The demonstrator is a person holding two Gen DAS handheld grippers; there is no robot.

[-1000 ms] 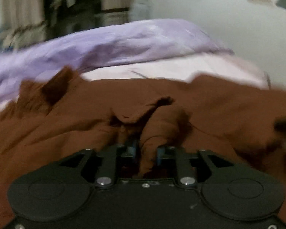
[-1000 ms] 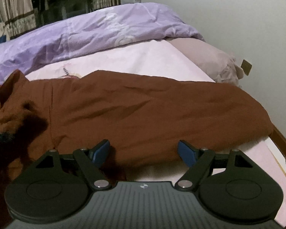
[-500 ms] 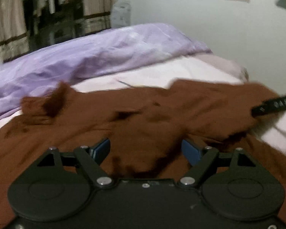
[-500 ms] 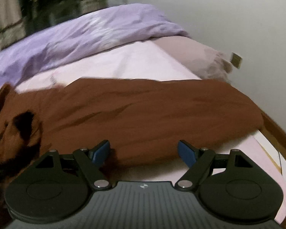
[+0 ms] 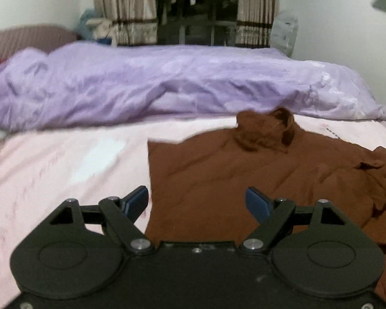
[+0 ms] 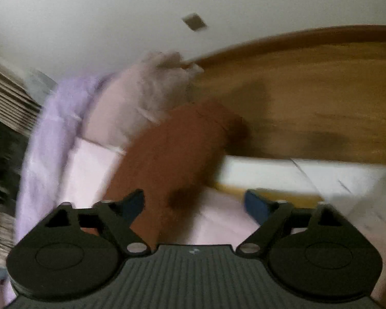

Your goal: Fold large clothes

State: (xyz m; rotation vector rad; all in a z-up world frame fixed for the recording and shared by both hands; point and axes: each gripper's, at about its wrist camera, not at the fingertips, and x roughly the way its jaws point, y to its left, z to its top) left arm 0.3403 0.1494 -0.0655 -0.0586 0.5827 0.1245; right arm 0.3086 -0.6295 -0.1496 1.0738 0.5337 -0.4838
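pale pink bedsheet (image 5: 64, 159) carries the task item, a rust-brown knit garment with a rolled collar (image 5: 257, 170), in front of a crumpled lilac duvet (image 5: 167, 85). a second ago our left gripper (image 5: 196, 200) pinched a brown fold; now its jaws have opened, stand spread and empty, fold dropped. our right gripper (image 6: 194, 202), jaws just widening, is spread over a brown sleeve near the wooden floor (image 6: 321, 90), pressing nothing. we judge one fold laid and a regrasp next. no readable writing.

R view blurred; garment (image 5: 257, 180) edge-cropped
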